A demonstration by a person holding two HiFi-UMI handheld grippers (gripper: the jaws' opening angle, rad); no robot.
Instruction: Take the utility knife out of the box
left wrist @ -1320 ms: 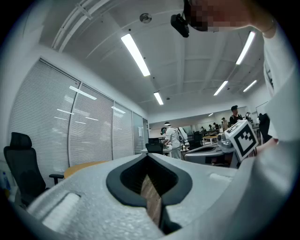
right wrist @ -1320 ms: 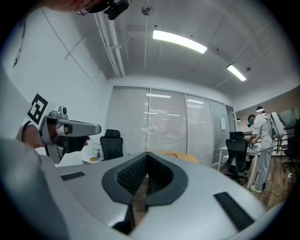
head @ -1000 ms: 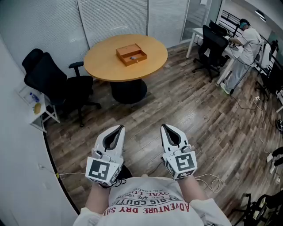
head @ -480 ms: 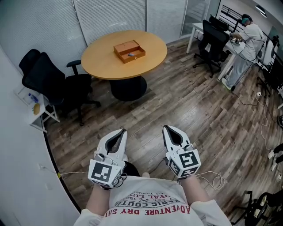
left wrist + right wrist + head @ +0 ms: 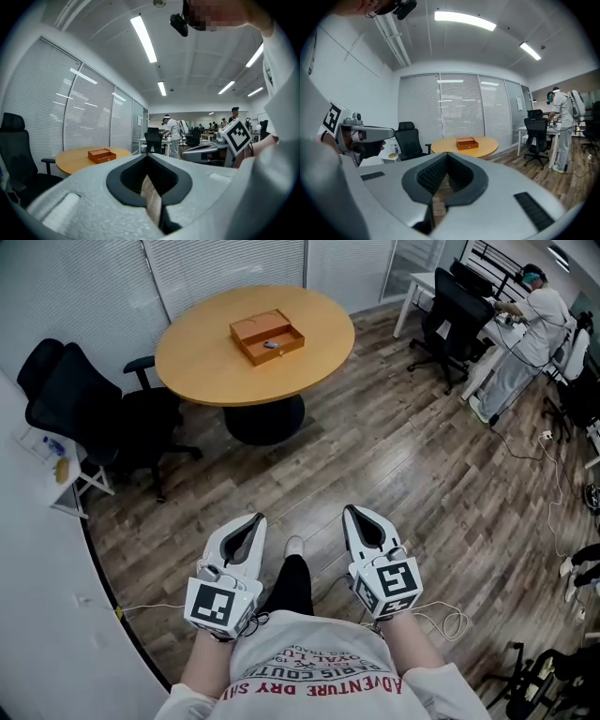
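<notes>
Well apart: box [image 5: 251, 327] w/ utility knife [image 5: 270, 344] on table [image 5: 206, 362]; left gripper [image 5: 255, 518], right gripper [image 5: 349, 511] clenched, empty.

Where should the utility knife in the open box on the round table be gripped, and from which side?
Probably across the middle of its body, from above. The utility knife lies in the near half of the open box on the table, so the box walls would block a level approach. It shows too small to tell handle from blade.

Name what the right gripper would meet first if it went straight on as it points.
Nothing stands close ahead of the right gripper; probably the round table first, though depth is unclear.
</notes>
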